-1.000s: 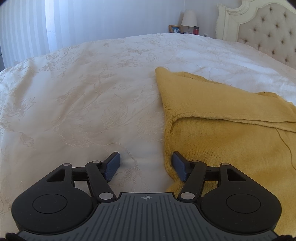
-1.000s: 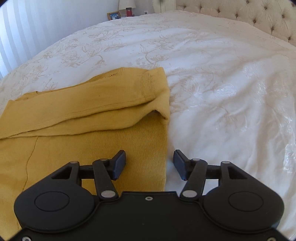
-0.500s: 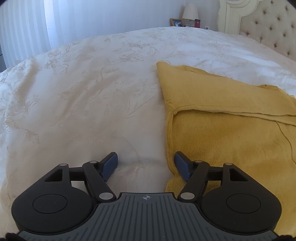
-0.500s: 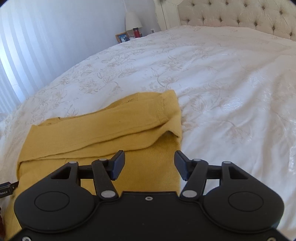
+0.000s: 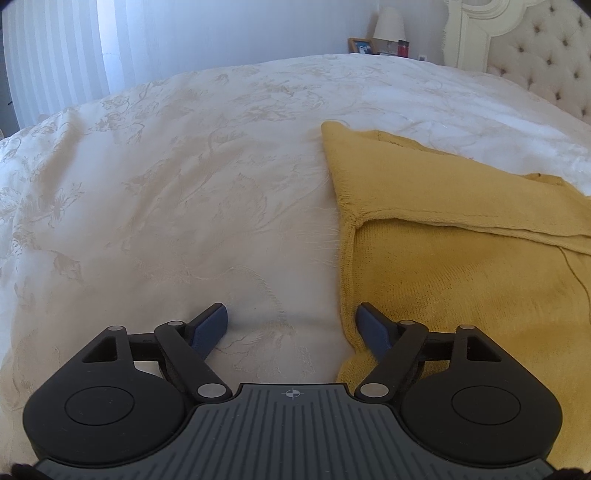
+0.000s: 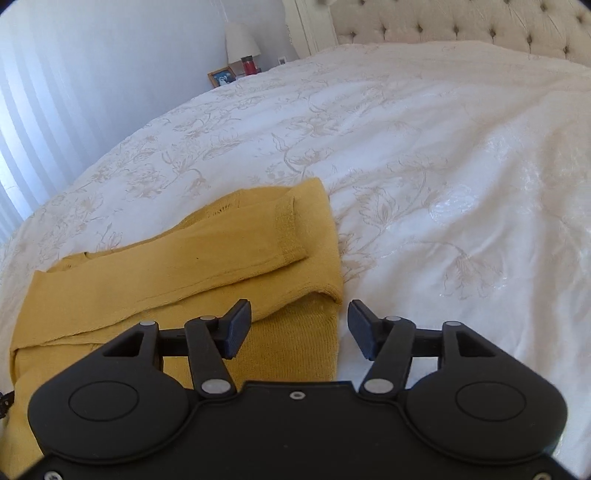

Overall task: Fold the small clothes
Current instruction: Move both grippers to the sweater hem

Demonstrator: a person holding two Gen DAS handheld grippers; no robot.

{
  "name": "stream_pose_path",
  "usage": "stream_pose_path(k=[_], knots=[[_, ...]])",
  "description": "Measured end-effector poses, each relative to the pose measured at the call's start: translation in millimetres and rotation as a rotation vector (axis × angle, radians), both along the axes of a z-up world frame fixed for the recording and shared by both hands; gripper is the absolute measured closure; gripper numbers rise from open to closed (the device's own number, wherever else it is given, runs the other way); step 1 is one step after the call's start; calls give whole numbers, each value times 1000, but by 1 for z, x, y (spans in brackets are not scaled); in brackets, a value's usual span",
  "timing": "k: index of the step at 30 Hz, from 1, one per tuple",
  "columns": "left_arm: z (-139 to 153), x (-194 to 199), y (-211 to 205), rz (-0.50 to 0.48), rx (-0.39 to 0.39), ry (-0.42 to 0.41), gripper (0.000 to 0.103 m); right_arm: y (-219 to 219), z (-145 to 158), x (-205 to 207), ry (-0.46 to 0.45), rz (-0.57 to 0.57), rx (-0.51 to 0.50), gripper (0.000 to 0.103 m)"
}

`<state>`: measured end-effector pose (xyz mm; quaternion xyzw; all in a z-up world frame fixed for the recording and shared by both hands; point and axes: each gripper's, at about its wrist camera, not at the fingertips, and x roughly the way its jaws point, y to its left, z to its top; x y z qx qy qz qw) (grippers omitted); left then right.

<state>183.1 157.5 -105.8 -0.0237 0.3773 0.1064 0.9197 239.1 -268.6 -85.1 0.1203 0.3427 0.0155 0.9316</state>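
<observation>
Since a second ago both grippers have drawn back and risen a little, so that more of the bed and the far wall shows, while the yellow sweater (image 6: 177, 273) lies where it lay. It rests flat on the white bedspread (image 5: 166, 206), partly folded — a sleeve (image 6: 236, 243) is laid across the body, its cuff near the sweater's right edge. The left gripper (image 5: 291, 320) hovers over the sweater's left edge with its jaws wide apart and nothing between them; one blue pad (image 5: 373, 326) is above the yellow knit, the other above bare bedspread. The right gripper (image 6: 300, 325) hangs over the sweater's right edge, jaws likewise spread wide and holding nothing — its left finger is above the knit, its right above the bedspread. At the far side of the bed, beside the tufted headboard (image 6: 461, 26), stand a lamp (image 6: 241, 42), a picture frame (image 6: 221, 76) and a red cup (image 6: 249, 65); what is in the cup cannot be told.
</observation>
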Motion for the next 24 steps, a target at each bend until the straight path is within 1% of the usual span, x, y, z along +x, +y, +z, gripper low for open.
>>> stream_pose_path(k=[4, 5, 8, 11, 13, 16, 21, 23, 24], knots=[[0, -1, 1, 2, -8, 0, 25, 12, 8, 5, -69, 29, -70, 39], [0, -1, 2, 1, -10, 0, 25, 15, 7, 9, -70, 32, -74, 39], [1, 0, 2, 1, -15, 1, 25, 21, -2, 26, -25, 44, -74, 39], [0, 0, 4, 3, -21, 2, 25, 24, -17, 30, 50, 68, -67, 39], [1, 1, 4, 3, -25, 5, 25, 22, -18, 23, 46, 67, -56, 39], [3, 1, 6, 3, -48, 18, 25, 15, -13, 10, 60, 61, -3, 39], [12, -4, 14, -3, -156, 92, 25, 6, 2, -29, 40, 68, 9, 39], [15, -15, 15, -21, -209, 125, 25, 3, 7, -45, 44, 72, 12, 39], [16, -20, 14, -29, -222, 143, 25, 0, 9, -53, 45, 74, 18, 39]])
